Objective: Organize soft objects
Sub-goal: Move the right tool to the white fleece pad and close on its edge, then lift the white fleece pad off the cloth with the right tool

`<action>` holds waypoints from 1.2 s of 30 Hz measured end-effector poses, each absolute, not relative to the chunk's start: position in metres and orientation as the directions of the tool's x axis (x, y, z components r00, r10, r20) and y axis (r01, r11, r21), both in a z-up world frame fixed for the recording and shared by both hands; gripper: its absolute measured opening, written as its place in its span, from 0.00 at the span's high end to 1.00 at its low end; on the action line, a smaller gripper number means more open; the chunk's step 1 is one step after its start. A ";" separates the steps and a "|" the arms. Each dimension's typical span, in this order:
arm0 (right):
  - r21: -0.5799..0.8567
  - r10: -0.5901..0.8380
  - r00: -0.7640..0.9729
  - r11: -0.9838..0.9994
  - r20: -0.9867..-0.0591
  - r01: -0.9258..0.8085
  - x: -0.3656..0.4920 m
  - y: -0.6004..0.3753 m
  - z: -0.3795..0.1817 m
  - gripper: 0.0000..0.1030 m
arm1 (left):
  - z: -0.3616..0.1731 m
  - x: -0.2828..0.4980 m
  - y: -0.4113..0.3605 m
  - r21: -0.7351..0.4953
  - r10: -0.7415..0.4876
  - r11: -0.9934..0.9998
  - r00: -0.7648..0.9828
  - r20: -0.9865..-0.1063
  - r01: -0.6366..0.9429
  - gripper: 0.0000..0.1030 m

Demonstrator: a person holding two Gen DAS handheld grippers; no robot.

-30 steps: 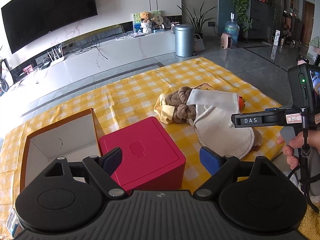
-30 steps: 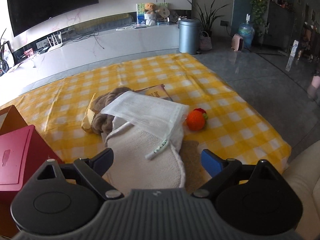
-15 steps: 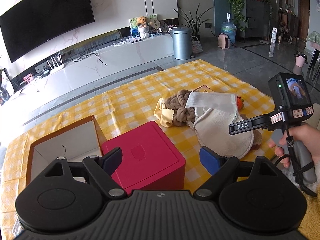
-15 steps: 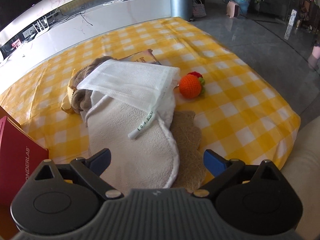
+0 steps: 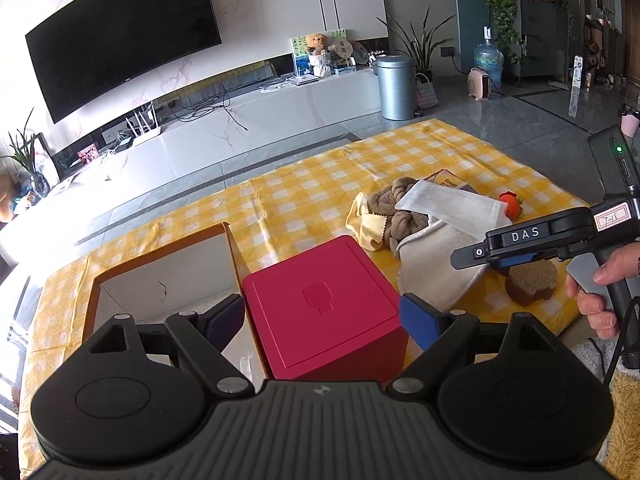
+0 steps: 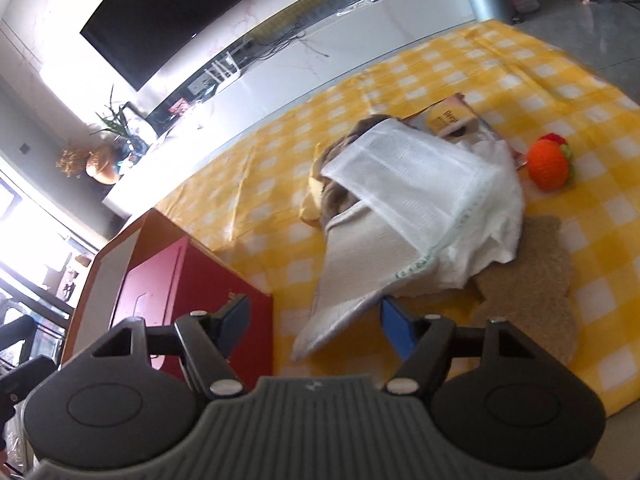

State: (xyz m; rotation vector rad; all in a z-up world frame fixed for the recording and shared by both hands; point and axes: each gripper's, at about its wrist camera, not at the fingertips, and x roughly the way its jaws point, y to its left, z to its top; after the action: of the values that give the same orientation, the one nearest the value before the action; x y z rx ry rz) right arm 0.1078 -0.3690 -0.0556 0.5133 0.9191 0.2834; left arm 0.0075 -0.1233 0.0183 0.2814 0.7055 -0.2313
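Yellow checked cloth [image 5: 304, 200], thin and faintly creased, over the tabletop. Red box [image 5: 320, 300], smooth matt card; open carton [image 5: 160, 276], plain cardboard. Cream towel [image 6: 360, 256], soft nubby terry; white mesh cloth [image 6: 408, 176], gauzy. Brown mat [image 6: 532, 276], rough fibre. Orange ball [image 6: 548, 164], knitted yarn. Bin [image 5: 396, 82], brushed metal.

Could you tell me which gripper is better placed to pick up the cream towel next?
Right. The right gripper, jaws just closing, brackets the cream towel edge; the left gripper hangs over the red box.
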 end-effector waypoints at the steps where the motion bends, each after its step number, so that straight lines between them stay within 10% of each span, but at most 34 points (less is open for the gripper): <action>1: 0.531 0.441 0.566 0.847 -0.696 -0.007 0.113 -0.367 -0.060 0.31 | 0.018 0.007 -0.123 0.177 -0.113 0.936 0.737 -0.666 0.303 0.01; 8: 0.480 0.357 0.479 0.863 -0.802 0.160 0.136 -0.373 -0.096 0.32 | 0.017 0.000 -0.123 0.198 -0.116 0.928 0.749 -0.652 0.316 0.01; 15: 0.450 0.349 0.554 0.892 -0.756 0.053 0.129 -0.364 -0.079 0.90 | 0.022 -0.001 -0.110 0.085 -0.207 0.933 0.713 -0.671 0.350 0.01; 29: 0.530 0.486 0.756 0.819 -0.438 -0.219 0.080 -0.361 -0.001 0.97 | 0.022 0.021 -0.113 0.134 -0.156 0.933 0.708 -0.689 0.335 0.01; 36: 0.487 0.318 0.829 0.871 -0.461 -0.063 0.069 -0.392 0.004 0.97 | 0.025 0.056 -0.136 -0.013 -0.315 0.889 0.591 -0.743 0.459 0.01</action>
State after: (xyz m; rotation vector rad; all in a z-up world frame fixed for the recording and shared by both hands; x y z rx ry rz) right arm 0.0687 -0.3917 0.0036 0.4765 0.5617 0.2101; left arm 0.0561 -0.1363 0.0255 0.1877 0.8241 -0.4534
